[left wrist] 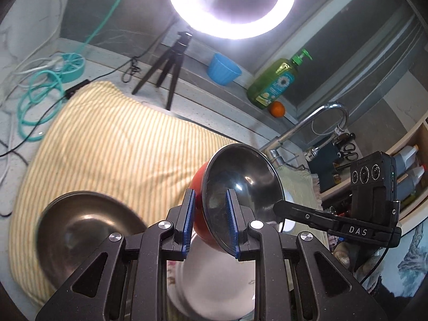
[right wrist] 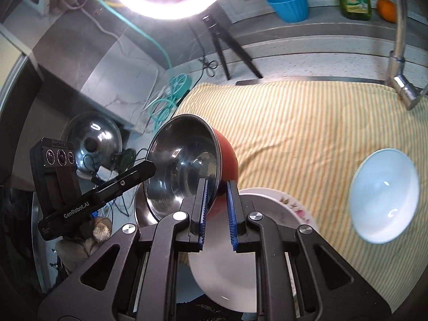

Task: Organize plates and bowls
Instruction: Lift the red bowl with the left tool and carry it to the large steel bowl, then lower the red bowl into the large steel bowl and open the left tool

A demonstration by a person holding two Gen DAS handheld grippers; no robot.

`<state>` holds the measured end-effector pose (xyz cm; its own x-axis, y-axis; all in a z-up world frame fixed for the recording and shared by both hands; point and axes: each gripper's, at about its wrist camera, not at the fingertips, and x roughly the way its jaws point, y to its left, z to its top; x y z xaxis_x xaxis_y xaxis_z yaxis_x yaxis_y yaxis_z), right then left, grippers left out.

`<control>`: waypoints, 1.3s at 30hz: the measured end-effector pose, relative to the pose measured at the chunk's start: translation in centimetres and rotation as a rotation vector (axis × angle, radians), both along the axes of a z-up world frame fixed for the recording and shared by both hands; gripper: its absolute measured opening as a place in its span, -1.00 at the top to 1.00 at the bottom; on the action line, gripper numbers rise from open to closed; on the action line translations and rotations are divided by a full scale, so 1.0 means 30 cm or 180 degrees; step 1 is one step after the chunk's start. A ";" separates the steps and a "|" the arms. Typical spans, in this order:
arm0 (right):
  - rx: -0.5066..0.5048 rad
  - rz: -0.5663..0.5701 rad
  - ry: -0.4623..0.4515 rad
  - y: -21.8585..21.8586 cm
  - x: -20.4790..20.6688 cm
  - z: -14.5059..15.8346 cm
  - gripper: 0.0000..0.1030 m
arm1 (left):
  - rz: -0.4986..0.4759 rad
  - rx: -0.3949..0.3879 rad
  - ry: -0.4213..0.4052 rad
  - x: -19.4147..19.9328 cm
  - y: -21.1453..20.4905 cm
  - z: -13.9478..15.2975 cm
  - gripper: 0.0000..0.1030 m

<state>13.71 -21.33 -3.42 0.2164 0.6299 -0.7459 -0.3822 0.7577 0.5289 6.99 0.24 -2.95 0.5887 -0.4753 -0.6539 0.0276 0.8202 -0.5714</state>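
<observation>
Both hand-held grippers, left (left wrist: pixel 209 220) and right (right wrist: pixel 216 212), are clamped on the rim of one red bowl (left wrist: pixel 198 214) with steel inside, tilted above the white plate (right wrist: pixel 227 267). I see free striped cloth (right wrist: pixel 307 133) on the bench between it and the white bowl (right wrist: pixel 383 196); a steel bowl (left wrist: pixel 80 230) sits at my left.

In the left wrist view, white letters "DAS" stand on the black arm of the right gripper (left wrist: pixel 278 208), and a single "G" shows on the dark block just above them. In the right wrist view, "GenRobot.AI" runs along the black arm of the left gripper (right wrist: pixel 149 167), under its three-lens camera module (right wrist: pixel 56 156). The label on the green soap bottle (left wrist: pixel 272 85) is too small to read.
</observation>
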 end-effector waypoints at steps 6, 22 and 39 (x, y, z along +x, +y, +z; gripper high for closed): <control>-0.0014 0.0258 0.0050 0.132 -0.048 -0.022 0.72 | 0.0212 0.0015 0.0069 -0.080 0.098 -0.017 0.60; -0.0406 0.0817 -0.0008 0.446 -0.116 -0.134 0.72 | 0.0610 0.0102 0.0364 -0.201 0.279 -0.141 0.60; -0.0772 0.0947 -0.0034 0.532 -0.131 -0.227 0.72 | 0.0577 0.0291 0.0526 -0.204 0.298 -0.198 0.60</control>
